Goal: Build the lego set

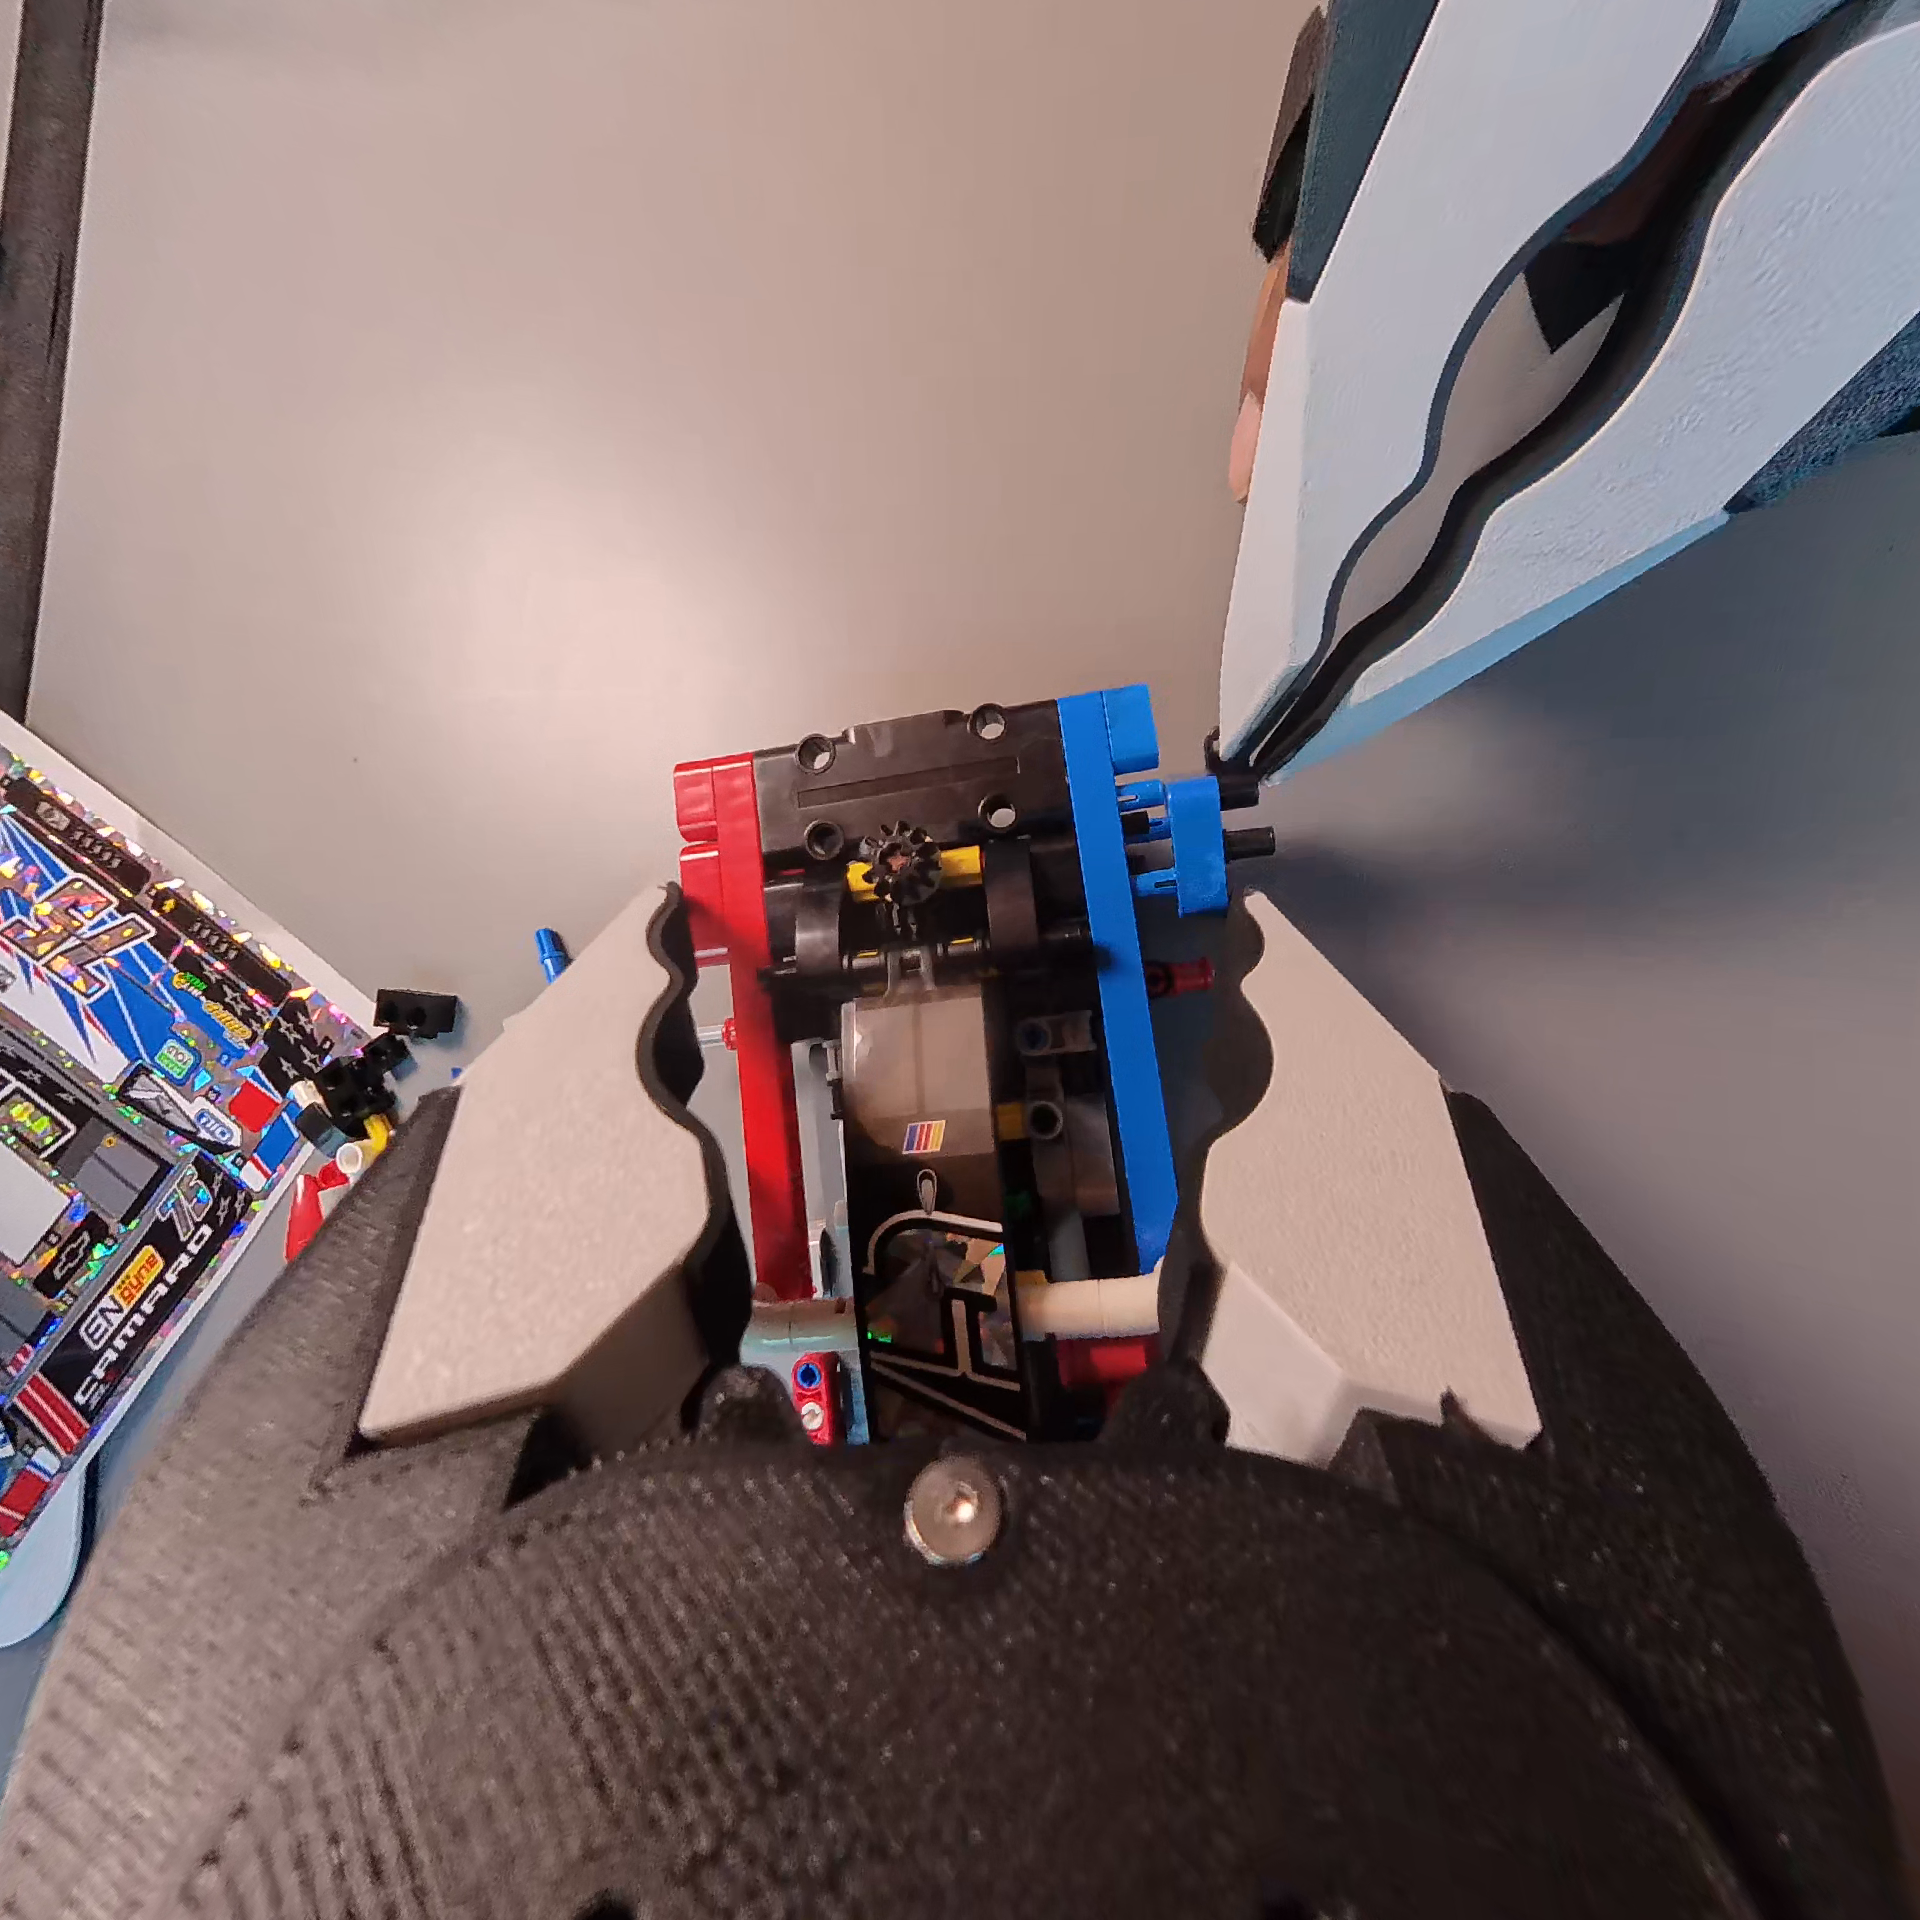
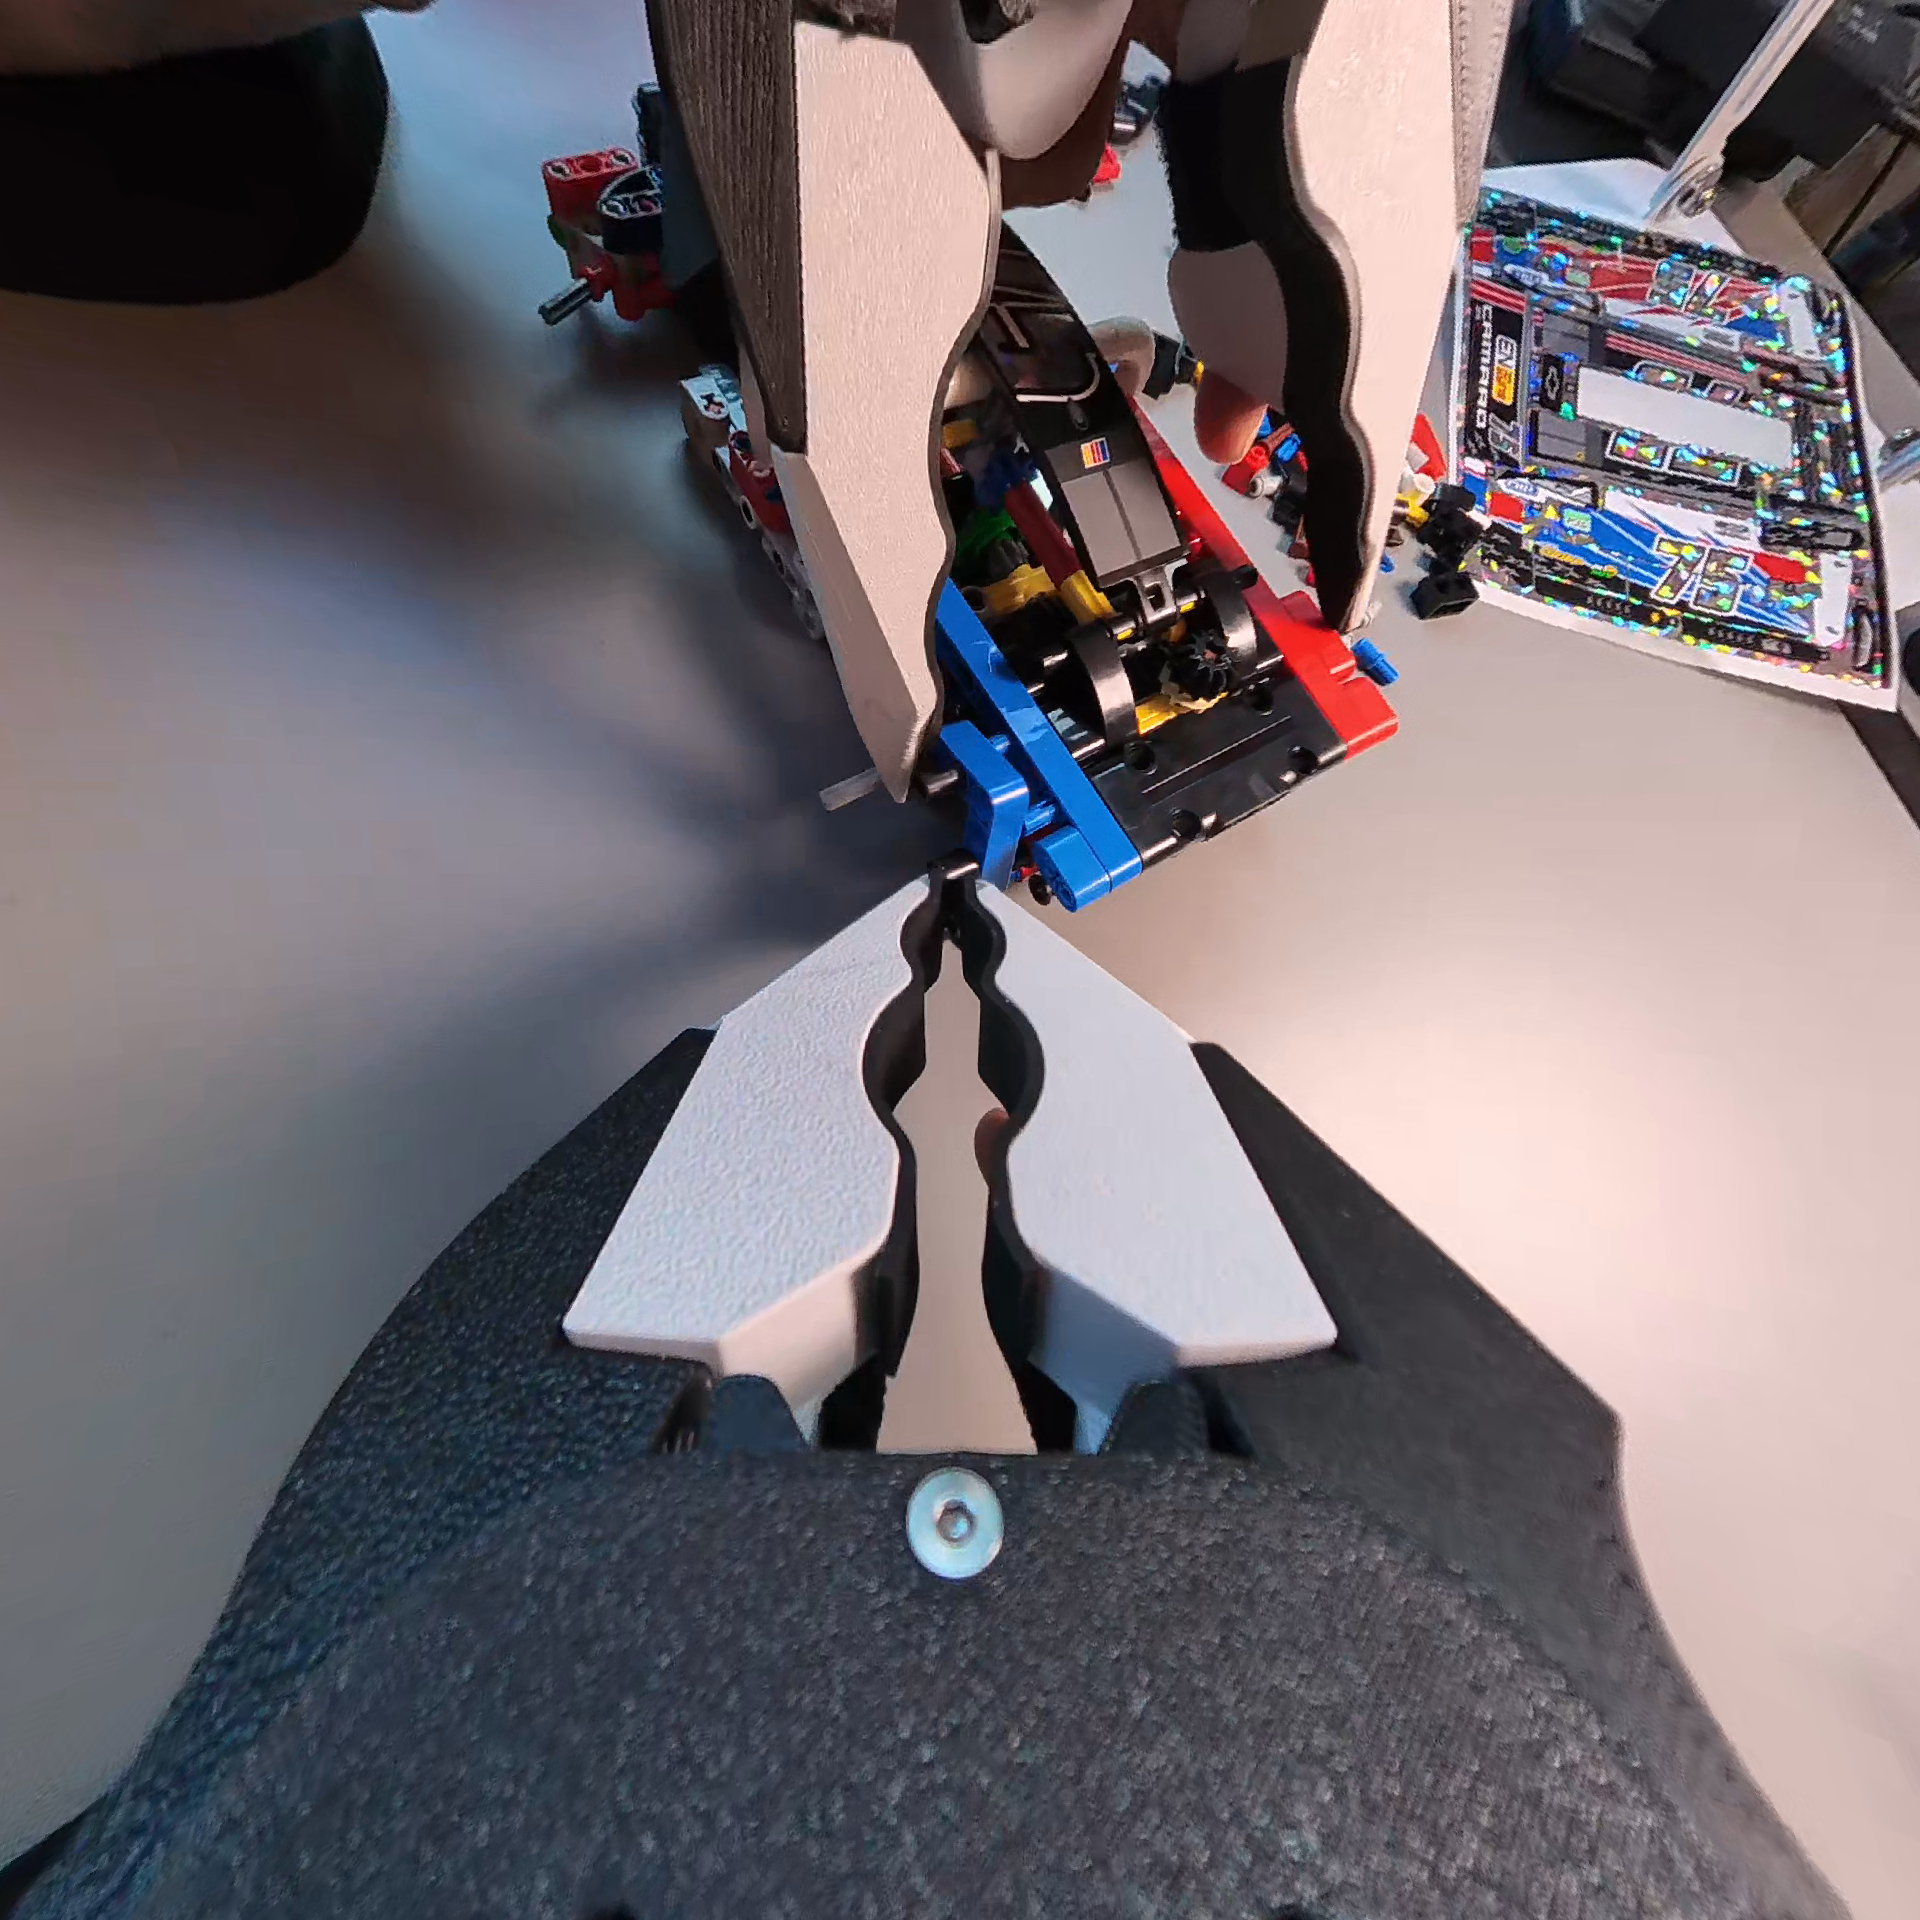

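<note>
Closest in, on the right wrist view, the right gripper (image 2: 954,902): a grainy black body with one bright screw, pale matte fingers (image 2: 790,1143) lined with wavy black rubber. Those tips are pressed nearly together, pinching a thin black pin (image 2: 951,868) that pokes from a small blue beam (image 2: 992,795). That beam sits on the blue flank of the lego car chassis (image 2: 1164,665), which rests on the smooth grey table (image 2: 312,831).

Over to the left wrist view: the left gripper (image 1: 961,904) straddles the chassis (image 1: 935,1039), one wavy pad against the glossy red side beam (image 1: 753,1039), the other along the blue one (image 1: 1122,1039). It's clamping the frame across its width. Between the beams: a toothed black gear (image 1: 902,860), round black hubs, a perforated black plate at the far end.

Farther off, loose small bricks (image 2: 1351,488) lie scattered, and beyond them a glittery holographic sticker sheet (image 2: 1662,436) lies flat.
</note>
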`<state>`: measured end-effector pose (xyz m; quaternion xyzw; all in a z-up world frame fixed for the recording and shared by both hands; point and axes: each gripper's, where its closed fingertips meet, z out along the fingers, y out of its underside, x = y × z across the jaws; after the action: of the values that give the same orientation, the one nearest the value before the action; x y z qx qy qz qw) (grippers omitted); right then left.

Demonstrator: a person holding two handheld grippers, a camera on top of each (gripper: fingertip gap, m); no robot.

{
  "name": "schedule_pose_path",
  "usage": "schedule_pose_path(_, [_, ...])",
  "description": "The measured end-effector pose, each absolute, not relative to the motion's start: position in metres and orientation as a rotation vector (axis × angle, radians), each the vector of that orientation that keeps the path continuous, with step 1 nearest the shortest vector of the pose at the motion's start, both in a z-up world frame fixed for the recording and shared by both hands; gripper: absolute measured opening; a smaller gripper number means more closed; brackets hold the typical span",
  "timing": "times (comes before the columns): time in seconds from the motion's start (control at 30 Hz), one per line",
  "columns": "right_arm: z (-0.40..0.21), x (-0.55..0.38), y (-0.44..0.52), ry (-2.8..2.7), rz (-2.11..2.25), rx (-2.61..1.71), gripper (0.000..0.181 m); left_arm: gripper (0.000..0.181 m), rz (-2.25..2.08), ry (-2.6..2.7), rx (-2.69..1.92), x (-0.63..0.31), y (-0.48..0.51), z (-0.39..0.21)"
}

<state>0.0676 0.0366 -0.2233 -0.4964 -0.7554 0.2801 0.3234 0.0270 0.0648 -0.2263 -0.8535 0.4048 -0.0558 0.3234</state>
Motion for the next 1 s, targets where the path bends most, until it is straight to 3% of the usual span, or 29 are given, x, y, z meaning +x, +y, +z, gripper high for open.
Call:
schedule_pose_path(0.4, [-0.227,0.067,0.043,-1.922,0.783,-1.355,0.001,0.095,-0.018,1.031,-2.277,0.021,0.068,-0.229])
schedule_pose_path(0.7, [-0.22,0.072,0.046,-2.029,0.988,-1.393,0.019,0.095,-0.061,0.994,-2.275,0.022,0.069,-0.227])
schedule_pose_path(0.87, [-0.227,0.062,0.039,-2.002,0.957,-1.375,0.006,0.095,-0.058,0.981,-2.279,0.021,0.069,-0.227])
schedule_pose_path(1.0, [-0.222,0.064,0.042,-1.979,1.038,-1.402,0.006,0.095,-0.062,0.998,-2.277,0.022,0.068,-0.228])
